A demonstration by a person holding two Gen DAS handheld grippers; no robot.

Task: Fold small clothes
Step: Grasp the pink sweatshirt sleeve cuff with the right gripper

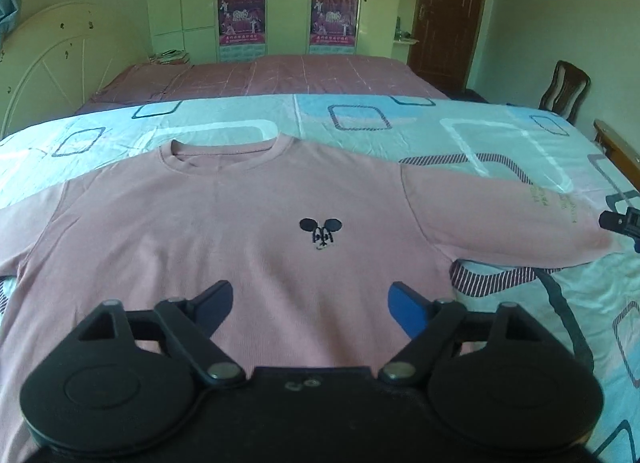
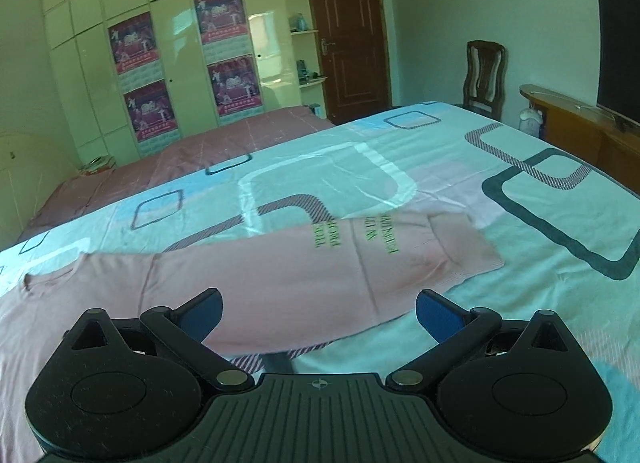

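Shirt: pink knit top [image 1: 224, 231], flat on patterned bedsheet [image 1: 360, 135], black mouse emblem [image 1: 321, 232] mid-chest.
Sleeve: green lettering [image 2: 352, 237], legible only from right wrist.
Left gripper [image 1: 310, 305]: spread wide, nothing held.
Right gripper [image 2: 319, 313]: splayed, empty, above sleeve.

This is a bedroom in a home. A bed [image 2: 460, 183] with a pale blue and pink patterned sheet fills the foreground, and a second bed [image 1: 272, 75] with a maroon cover lies beyond it toward 12 o'clock. A cream built-in wardrobe [image 2: 176, 23] bearing posters [image 2: 132, 43] lines the far wall, beside corner shelves [image 2: 304, 31] and a brown wooden door [image 2: 348, 31]. A wooden chair [image 2: 484, 75] stands at 2 o'clock, near a low cabinet [image 2: 568, 123] with a dark television [image 2: 620, 51].
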